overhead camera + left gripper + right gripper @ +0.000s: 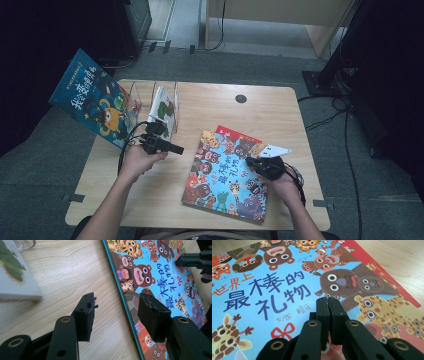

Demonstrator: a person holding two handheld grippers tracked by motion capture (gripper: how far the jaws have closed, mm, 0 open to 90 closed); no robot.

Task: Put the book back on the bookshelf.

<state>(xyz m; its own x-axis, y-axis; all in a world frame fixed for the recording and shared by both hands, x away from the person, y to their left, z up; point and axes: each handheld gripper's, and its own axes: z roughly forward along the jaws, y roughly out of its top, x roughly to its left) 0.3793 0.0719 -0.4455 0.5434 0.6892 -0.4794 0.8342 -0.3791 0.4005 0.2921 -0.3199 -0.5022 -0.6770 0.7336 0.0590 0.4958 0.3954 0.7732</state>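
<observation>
A blue picture book (227,175) covered in cartoon animals lies flat on the right half of the wooden table (210,107), with a red book (240,134) under its far edge. My right gripper (252,162) rests low over the cover, near the book's right side. Its jaws (328,301) are shut together with nothing between them, just above the printed title on the picture book (262,290). My left gripper (172,148) hovers over bare wood left of the book. Its jaws (116,305) stand open and straddle the teal left edge of the picture book (155,277) without touching it.
A large blue book (95,97) leans off the table's far left corner against a clear wire rack (135,95). A white book with a green picture (162,107) stands in that rack, close behind my left gripper. A round cable hole (241,98) sits at the far edge.
</observation>
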